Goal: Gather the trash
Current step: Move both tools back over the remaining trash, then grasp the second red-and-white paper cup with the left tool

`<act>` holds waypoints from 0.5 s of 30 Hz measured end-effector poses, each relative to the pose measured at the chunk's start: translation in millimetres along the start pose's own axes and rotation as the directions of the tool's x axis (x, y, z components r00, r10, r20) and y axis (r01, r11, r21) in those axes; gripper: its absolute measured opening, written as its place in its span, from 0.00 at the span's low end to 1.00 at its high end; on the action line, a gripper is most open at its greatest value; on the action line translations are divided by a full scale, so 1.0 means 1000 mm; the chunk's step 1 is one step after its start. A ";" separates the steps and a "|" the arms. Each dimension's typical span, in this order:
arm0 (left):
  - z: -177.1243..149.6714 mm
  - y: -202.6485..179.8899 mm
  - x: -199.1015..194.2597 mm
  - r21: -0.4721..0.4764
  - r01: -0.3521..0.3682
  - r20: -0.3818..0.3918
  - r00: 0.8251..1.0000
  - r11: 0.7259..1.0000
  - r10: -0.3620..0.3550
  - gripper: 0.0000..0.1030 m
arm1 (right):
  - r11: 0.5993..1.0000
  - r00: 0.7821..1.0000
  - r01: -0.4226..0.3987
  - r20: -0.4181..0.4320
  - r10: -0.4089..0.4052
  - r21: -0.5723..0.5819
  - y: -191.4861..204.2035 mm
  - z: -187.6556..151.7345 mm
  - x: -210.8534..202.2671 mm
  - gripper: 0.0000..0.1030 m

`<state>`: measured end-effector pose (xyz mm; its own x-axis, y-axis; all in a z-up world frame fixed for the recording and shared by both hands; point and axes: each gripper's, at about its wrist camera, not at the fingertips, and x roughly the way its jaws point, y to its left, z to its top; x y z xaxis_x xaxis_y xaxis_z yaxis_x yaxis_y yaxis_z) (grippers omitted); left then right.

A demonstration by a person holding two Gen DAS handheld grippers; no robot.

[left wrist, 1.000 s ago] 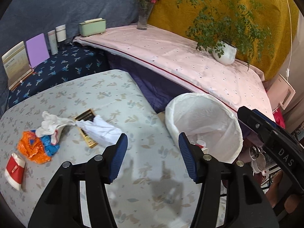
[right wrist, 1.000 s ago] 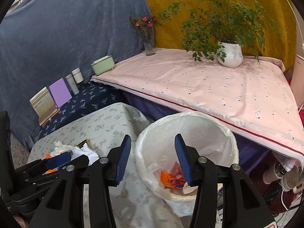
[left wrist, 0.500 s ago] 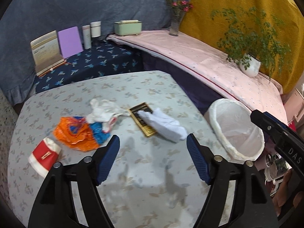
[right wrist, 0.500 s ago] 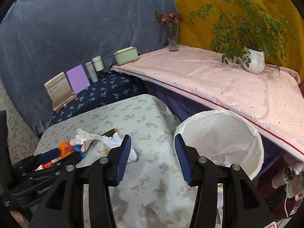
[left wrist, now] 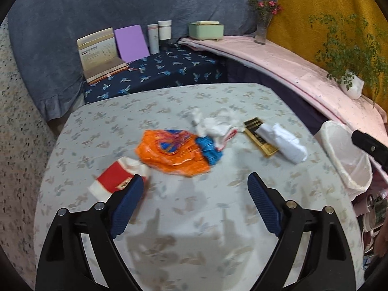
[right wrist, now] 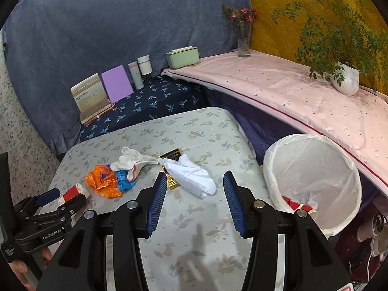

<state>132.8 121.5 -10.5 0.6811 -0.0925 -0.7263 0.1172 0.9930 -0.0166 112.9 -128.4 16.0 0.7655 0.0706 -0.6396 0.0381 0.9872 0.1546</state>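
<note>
Reaching step: the left gripper (left wrist: 194, 181), jaws just opened wide and empty, neared the orange wrapper (left wrist: 169, 152) at frame centre; the right gripper (right wrist: 194, 181) was half-open, empty; next, a descent onto it.

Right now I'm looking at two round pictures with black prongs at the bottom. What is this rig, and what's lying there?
Each picture comes from a camera on a hand-held pair of tongs, looking along its blue fingers. The left tongs stand wide and empty; their jaws have just been opening. The right tongs are also empty. On the flowered table lie a red-and-white carton, an orange wrapper, a crumpled white glove, a gold box and a white paper wad. The lined bin stands beside the table's right edge.
</note>
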 end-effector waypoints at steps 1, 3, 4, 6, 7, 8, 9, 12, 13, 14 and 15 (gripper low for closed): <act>-0.003 0.007 0.002 0.004 -0.017 -0.004 1.000 1.000 0.017 0.85 | 1.000 1.000 -0.001 -0.003 0.001 -0.003 0.003 0.000 0.002 0.46; -0.008 0.018 0.005 0.009 -0.044 -0.004 0.999 0.999 0.044 0.86 | 1.000 1.000 -0.004 -0.010 0.004 -0.006 0.009 -0.002 0.005 0.46; -0.010 0.025 0.008 0.014 -0.058 -0.011 0.998 0.998 0.058 0.87 | 1.000 1.000 -0.006 -0.015 0.006 -0.007 0.012 -0.003 0.007 0.46; -0.013 0.037 0.012 0.014 -0.070 -0.016 0.997 0.997 0.070 0.89 | 1.000 1.000 -0.009 -0.024 0.009 -0.009 0.018 -0.005 0.011 0.46; -0.015 0.045 0.015 0.013 -0.080 -0.021 0.997 0.997 0.080 0.90 | 1.000 1.000 -0.010 -0.028 0.010 -0.010 0.021 -0.006 0.014 0.46; -0.016 0.051 0.018 0.012 -0.083 -0.026 0.996 0.996 0.083 0.90 | 1.000 0.999 -0.011 -0.032 0.011 -0.011 0.023 -0.006 0.015 0.46; -0.017 0.058 0.020 0.010 -0.080 -0.031 0.996 0.997 0.080 0.90 | 1.000 0.999 -0.013 -0.036 0.012 -0.011 0.025 -0.007 0.017 0.46; -0.018 0.077 0.029 -0.018 -0.058 -0.048 0.997 0.998 0.057 0.90 | 1.000 0.999 -0.017 -0.046 0.016 -0.006 0.032 -0.009 0.023 0.46; -0.019 0.083 0.033 -0.027 -0.054 -0.054 0.997 0.998 0.052 0.90 | 1.000 0.999 -0.019 -0.050 0.019 -0.003 0.034 -0.010 0.026 0.46; -0.020 0.087 0.036 -0.029 -0.050 -0.057 0.997 0.998 0.049 0.90 | 1.000 0.998 -0.020 -0.053 0.020 -0.002 0.035 -0.011 0.027 0.46; -0.021 0.091 0.041 -0.024 -0.044 -0.063 0.997 0.999 0.043 0.90 | 1.000 0.998 -0.022 -0.057 0.022 -0.002 0.037 -0.012 0.029 0.46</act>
<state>156.7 209.7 -56.2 0.6385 -0.0452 -0.7683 0.0695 0.9976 -0.0009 129.2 -87.8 -5.9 0.7279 0.1000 -0.6783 0.0200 0.9858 0.1667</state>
